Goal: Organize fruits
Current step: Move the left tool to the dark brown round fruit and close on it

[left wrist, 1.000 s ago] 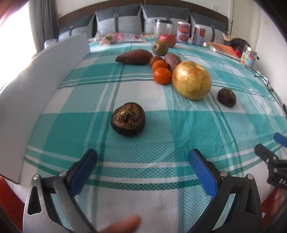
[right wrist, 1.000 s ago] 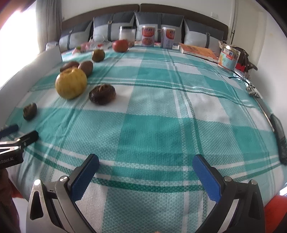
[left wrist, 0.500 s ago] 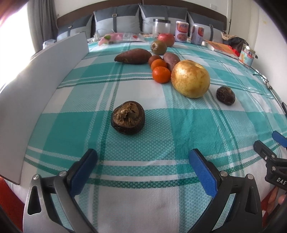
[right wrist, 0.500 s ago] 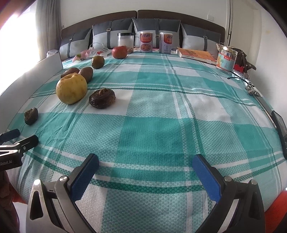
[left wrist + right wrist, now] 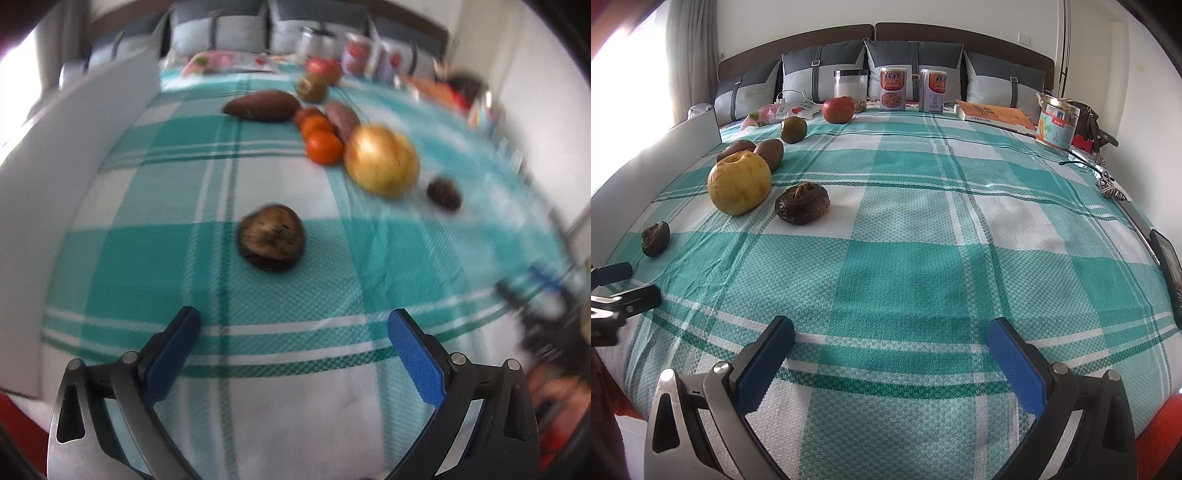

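- The bed, in its teal and white check cover, fills both views; its near edge is cut off behind the gripper frames.
- The white board runs along the bed's left side, cropped by the picture's rim.
- The left wrist view is smeared with blur, so the tins and cushions at the headboard are hard to read there.
- Left gripper: jaws spread wide, nothing between them, hovering low over the cover, aimed at the dark wrinkled fruit just ahead.
- Right gripper: also wide apart and empty, over bare cover, well away from the fruit.
- The yellow pomelo sits just beside a second dark fruit.
- The oranges are hidden behind the pomelo in the right wrist view.
- A small dark fruit lies alone near the bed's left edge.
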A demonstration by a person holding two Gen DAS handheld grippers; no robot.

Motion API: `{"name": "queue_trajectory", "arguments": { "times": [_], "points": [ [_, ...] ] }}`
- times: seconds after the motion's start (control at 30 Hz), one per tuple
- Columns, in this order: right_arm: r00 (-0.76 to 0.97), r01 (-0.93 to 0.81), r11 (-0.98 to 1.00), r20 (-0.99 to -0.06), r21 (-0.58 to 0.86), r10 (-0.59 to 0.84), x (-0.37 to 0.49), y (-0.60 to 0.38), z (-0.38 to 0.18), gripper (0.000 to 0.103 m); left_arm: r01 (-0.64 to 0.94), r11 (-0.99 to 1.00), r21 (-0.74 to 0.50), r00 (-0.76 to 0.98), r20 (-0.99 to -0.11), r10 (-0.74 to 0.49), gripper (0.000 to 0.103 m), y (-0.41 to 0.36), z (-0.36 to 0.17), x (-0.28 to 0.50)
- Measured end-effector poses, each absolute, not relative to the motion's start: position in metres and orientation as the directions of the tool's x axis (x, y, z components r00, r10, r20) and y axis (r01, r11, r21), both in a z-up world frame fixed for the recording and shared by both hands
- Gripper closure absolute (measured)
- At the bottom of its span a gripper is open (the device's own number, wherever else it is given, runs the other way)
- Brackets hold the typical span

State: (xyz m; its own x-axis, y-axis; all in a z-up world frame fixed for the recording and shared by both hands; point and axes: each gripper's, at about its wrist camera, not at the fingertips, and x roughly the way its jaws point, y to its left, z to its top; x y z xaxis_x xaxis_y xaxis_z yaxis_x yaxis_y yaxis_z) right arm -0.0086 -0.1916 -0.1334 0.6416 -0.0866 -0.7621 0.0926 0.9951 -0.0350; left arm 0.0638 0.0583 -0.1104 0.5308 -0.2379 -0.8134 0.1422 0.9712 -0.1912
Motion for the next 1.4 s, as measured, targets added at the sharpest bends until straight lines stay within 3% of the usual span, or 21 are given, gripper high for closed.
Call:
{"name": "queue_trajectory", "arguments": {
  "times": [0.1,0.5,1.17,1.23,1.27,1.3,1.4],
  "points": [
    [0.643,0.094,0.995,-0.761,-0.035,-0.087,-0.009,-0.192,-0.133,0.000,0.116,0.945,-0.307,0.564,-0.762,-0.317,0.002,0.081,-0.102,0.067],
    [0.640,0.091,0.995,-0.763,-0.037,-0.087,-0.010,-0.191,-0.133,0.000,0.195,0.971,-0.136,0.524,-0.823,-0.220,0.003,0.050,-0.114,0.108],
    [0.641,0.090,0.995,-0.762,-0.038,-0.087,-0.010,-0.191,-0.134,0.000,0.222,0.971,-0.084,0.533,-0.824,-0.193,0.004,0.043,-0.118,0.105],
    [0.641,0.090,0.995,-0.762,-0.038,-0.087,-0.010,-0.191,-0.134,0.000,0.226,0.972,-0.071,0.537,-0.823,-0.185,0.007,0.042,-0.118,0.104],
    [0.641,0.090,0.995,-0.762,-0.038,-0.087,-0.010,-0.191,-0.134,0.000,0.224,0.973,-0.056,0.542,-0.822,-0.172,0.014,0.042,-0.118,0.104],
    [0.641,0.090,0.995,-0.762,-0.038,-0.088,-0.010,-0.191,-0.134,0.000,0.223,0.974,-0.040,0.550,-0.820,-0.160,0.027,0.041,-0.117,0.103],
    [0.642,0.090,0.995,-0.762,-0.038,-0.088,-0.010,-0.191,-0.134,0.000,0.227,0.973,-0.038,0.552,-0.818,-0.161,0.042,0.044,-0.115,0.104]
  ]
}}
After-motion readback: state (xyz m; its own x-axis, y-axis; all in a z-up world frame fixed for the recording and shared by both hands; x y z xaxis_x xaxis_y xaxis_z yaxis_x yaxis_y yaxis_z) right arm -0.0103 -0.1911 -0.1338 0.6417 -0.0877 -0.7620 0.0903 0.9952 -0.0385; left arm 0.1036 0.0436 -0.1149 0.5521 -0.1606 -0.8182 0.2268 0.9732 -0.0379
